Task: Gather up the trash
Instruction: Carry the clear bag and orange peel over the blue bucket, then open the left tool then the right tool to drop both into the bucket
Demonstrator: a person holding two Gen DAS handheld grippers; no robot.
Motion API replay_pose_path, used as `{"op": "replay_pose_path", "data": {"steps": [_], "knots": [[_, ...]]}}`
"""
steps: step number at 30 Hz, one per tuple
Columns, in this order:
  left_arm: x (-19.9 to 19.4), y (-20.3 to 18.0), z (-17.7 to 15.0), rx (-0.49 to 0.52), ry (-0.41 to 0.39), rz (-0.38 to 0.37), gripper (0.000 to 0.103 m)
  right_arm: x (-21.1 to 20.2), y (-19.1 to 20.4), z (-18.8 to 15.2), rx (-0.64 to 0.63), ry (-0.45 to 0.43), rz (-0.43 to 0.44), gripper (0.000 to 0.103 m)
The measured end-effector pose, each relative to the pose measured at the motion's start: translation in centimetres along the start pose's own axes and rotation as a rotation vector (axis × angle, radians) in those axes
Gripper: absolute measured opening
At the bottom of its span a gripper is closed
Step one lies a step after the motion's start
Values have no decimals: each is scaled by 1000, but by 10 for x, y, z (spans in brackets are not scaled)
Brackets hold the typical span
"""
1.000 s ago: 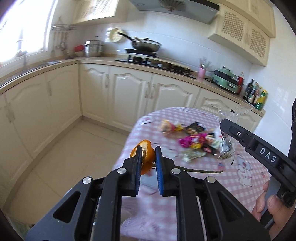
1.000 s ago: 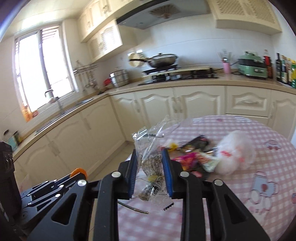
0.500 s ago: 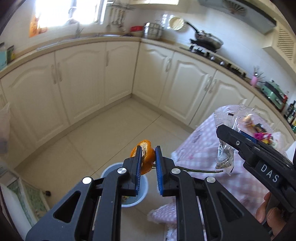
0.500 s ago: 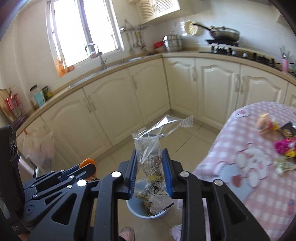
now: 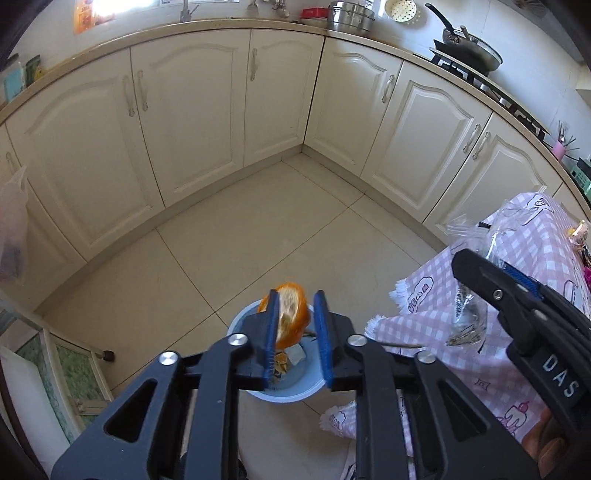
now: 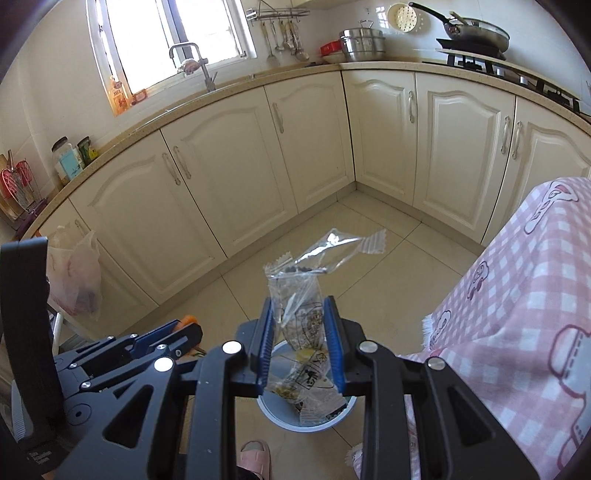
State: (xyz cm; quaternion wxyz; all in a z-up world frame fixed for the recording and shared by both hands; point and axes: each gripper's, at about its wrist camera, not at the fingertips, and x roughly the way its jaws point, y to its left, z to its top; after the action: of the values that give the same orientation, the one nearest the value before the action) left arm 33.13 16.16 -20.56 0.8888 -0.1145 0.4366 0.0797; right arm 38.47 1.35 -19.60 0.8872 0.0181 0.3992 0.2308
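A: What colour is the peel (image 5: pixel 291 317)?
B: Orange outside, pale inside. The bin (image 5: pixel 284 387) below it is light blue.
A: And the wrapper (image 6: pixel 299 314)?
B: Clear plastic with black print. Both grippers are black with blue pads (image 5: pixel 323 332).
A: The tablecloth (image 6: pixel 517 314)?
B: Pink-and-white check with cartoon outlines. Cabinets (image 6: pixel 240 166) cream, floor (image 5: pixel 258 240) beige tile, slipper (image 6: pixel 255 459) pink.

Home kitchen: cream panelled base cabinets (image 6: pixel 229 177) ahead of the grippers, chrome sink tap (image 6: pixel 192 62) under a bright window (image 6: pixel 170 37), black gas hob (image 6: pixel 491 62) with frying pan (image 6: pixel 476 29), beige tiled floor (image 5: pixel 258 240).
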Motion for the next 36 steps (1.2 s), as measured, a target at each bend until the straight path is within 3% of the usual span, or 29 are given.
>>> {"op": "replay_pose_path", "data": {"steps": [2,4,18,24,25,27,36], "knots": [[1,1,-2,-3,-9,3,45,6,-2,0,3,7,-2,26],[2,3,-4,-6,-13,9,48,9,-3,-1,5,14,-1,26],[-8,21,-10,-37,-27,60,58,27,13,-6,-14,54,31,26],[-15,35,-8,-63,-42,93,59,34,25,2,-21,29,49,29],[-16,36,-8,-66,-44,94,59,34,26,4,-23,25,52,29],[-20,37,-7,-73,-53,97,59,33,28,9,-20,12,55,41],[-45,26,-3,-62,-94,88,60,6,19,15,-4,-38,47,46]]}}
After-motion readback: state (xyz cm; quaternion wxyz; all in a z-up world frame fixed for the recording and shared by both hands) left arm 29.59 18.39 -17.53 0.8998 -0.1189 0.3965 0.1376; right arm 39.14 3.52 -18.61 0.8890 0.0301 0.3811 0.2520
